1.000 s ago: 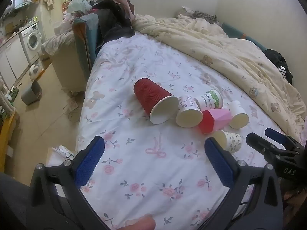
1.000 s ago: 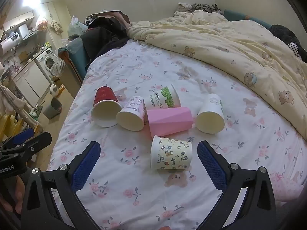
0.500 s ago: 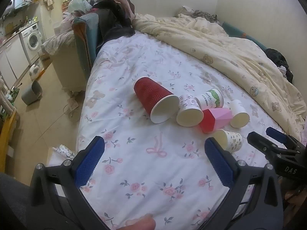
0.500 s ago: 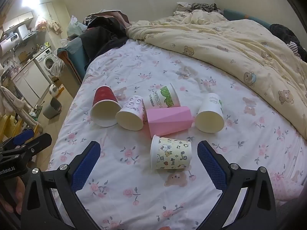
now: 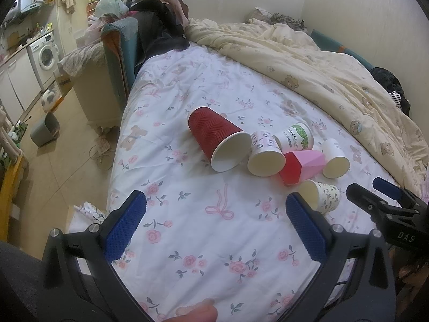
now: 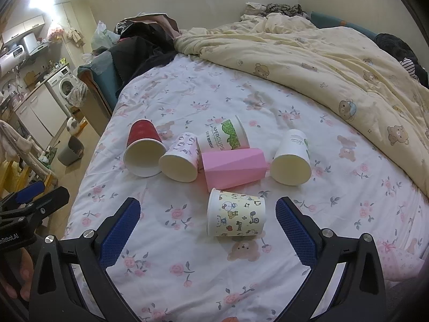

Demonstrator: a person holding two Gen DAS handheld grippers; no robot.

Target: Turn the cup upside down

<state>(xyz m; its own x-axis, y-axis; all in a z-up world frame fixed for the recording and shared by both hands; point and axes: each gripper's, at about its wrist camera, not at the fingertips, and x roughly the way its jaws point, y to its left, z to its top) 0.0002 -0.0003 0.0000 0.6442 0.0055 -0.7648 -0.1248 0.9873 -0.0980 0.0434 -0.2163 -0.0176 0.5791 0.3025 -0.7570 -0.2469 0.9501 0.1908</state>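
A flowered bed sheet [image 6: 187, 102] fills the frame, with six cups lying tipped over at its middle, the cartoon cup [image 6: 236, 216] lowest, between the wide-open, empty fingers of the right gripper [image 6: 207, 230], while the left gripper [image 5: 214, 226] hangs equally wide and empty at bottom center.

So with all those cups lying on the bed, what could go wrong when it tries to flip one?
The cartoon cup lies on its side close to the pink cup; the open right gripper could knock that neighbour. The bedsheet is soft and wrinkled, so a flipped cup may tip over. Paper walls may crush if squeezed hard.
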